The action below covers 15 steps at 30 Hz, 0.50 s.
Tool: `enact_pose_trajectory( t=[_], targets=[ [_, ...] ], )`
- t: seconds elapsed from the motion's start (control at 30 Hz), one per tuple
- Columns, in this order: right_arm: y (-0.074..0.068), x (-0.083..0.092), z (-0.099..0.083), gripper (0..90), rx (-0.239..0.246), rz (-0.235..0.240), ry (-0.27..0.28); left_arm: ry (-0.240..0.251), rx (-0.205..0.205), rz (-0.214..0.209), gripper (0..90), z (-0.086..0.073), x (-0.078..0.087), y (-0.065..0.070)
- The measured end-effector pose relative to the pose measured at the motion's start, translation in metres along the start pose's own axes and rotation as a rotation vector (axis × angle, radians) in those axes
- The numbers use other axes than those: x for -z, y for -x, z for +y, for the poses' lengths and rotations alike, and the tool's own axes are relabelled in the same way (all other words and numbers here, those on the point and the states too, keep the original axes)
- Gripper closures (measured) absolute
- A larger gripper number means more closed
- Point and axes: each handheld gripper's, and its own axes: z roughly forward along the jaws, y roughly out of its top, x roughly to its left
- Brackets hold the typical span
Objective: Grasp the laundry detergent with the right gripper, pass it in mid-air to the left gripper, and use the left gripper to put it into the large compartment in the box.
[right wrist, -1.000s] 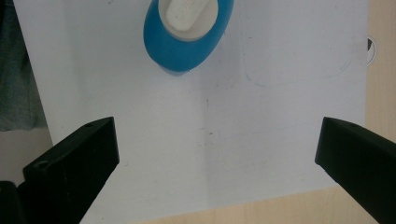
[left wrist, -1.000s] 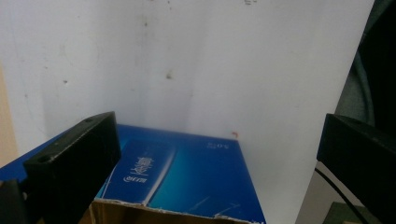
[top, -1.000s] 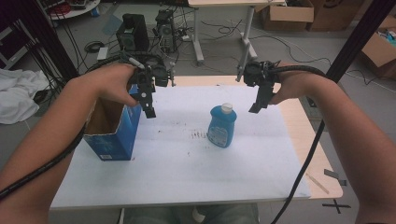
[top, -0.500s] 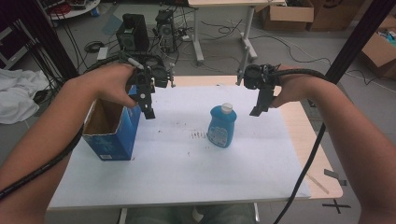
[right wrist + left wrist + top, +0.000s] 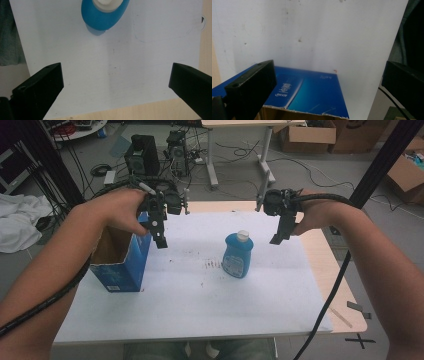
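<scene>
A blue bottle (image 5: 236, 255) with a white cap stands upright near the middle of the white table sheet (image 5: 200, 310); seen from above in the right gripper view, the blue bottle (image 5: 105, 12) is at the top edge. An open blue cardboard box (image 5: 121, 262) stands at the left. My left gripper (image 5: 160, 237) hovers over the box's right wall, jaws wide open and empty; the blue box (image 5: 312, 96) lies below it in the left gripper view. My right gripper (image 5: 276, 237) hangs open and empty to the right of the bottle, apart from it.
The wooden table (image 5: 335, 270) shows bare along the sheet's right side. Small dark marks (image 5: 212, 265) dot the sheet left of the bottle. Behind the table stand computer cases (image 5: 142, 152), cables and cardboard boxes (image 5: 407, 175) on the floor.
My right gripper has drifted slightly left toward the bottle. The left gripper stays over the box. Bottle and box have not moved.
</scene>
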Motion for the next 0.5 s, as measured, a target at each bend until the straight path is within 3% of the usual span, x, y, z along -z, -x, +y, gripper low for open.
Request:
enact_pose_trajectory(
  t=[0.23, 0.5],
  targets=[
    [0.0013, 0.0039, -0.0047, 0.0, -0.008, -0.007, 0.025, 0.004, 0.009, -0.002, 0.1, -0.003, 0.0013, -0.0013],
    [-0.002, 0.0044, -0.0103, 0.0, -0.02, -0.006, 0.013, -0.006, 0.012, -0.002, 0.1, -0.007, -0.0019, -0.001]
  ],
)
